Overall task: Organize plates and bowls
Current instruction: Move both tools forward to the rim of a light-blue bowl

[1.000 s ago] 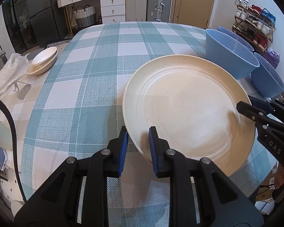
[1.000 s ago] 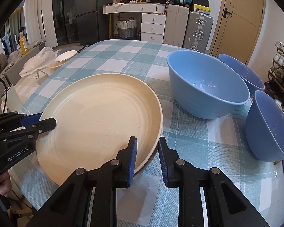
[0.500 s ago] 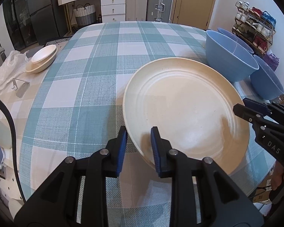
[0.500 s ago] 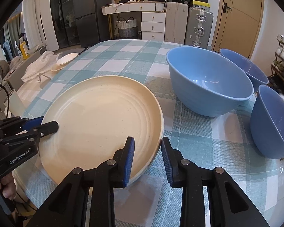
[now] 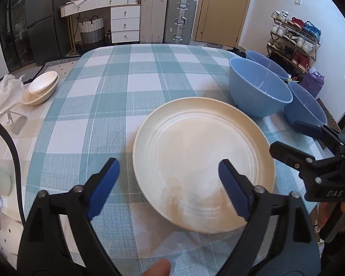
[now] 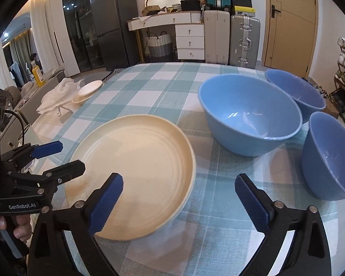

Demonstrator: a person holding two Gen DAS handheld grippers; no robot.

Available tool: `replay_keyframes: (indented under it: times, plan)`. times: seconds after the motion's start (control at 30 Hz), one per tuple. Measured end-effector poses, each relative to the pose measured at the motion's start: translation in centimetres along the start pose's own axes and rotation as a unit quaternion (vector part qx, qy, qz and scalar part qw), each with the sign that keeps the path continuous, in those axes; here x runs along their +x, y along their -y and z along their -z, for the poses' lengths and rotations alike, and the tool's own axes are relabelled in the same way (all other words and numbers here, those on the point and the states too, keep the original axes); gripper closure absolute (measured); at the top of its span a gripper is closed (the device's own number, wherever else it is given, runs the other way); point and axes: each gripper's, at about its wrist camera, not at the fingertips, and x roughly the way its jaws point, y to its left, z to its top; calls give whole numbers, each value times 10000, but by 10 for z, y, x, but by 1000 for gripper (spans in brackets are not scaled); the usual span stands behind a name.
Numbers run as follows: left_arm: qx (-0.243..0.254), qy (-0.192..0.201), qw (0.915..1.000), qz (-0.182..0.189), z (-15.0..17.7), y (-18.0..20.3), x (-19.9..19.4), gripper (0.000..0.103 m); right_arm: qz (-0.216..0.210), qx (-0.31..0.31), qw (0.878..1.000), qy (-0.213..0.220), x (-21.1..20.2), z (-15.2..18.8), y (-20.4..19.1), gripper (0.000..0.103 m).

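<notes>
A large cream plate (image 5: pixel 202 158) (image 6: pixel 135 172) lies flat on the checked tablecloth near the front edge. My left gripper (image 5: pixel 169 179) is open and empty, its jaws spread wide above the plate's near left rim. My right gripper (image 6: pixel 181 197) is open and empty, its jaws spread over the plate's right rim. Three blue bowls stand to the plate's right: a large one (image 6: pixel 248 112) (image 5: pixel 257 87), one behind it (image 6: pixel 294 92) and one nearer the table edge (image 6: pixel 331 156). Small cream dishes (image 5: pixel 41 87) (image 6: pixel 88 90) are stacked at the far left.
The table (image 5: pixel 149 73) with the teal checked cloth stretches away behind the plate. A white plastic bag (image 6: pixel 55 96) lies beside the small dishes. A shoe rack (image 5: pixel 294 39) stands off the table's right side.
Both grippers have opened and let go of the plate, which now rests on the table. Both have drawn back and up from its rim.
</notes>
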Motion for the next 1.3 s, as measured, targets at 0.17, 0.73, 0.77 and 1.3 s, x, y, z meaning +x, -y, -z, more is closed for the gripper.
replay_keyframes:
  times: [0.17,0.73,0.77,1.3]
  plan:
    - [30,144,9997,178,-15,11,-9,2,-14,31,9998,206,-19,-15,13,1]
    - [103,539,9968,582,-90,54,-33,2,430,172,9953,846,-103,-68,90,1]
    - [149,567,9965,602,-95,58,-34,2,453,187,9949,880,-107,-71,94,1]
    - [355,591,9924,1015,-156,111,-14,2,780,421,9916,947,-133,-105,161,1]
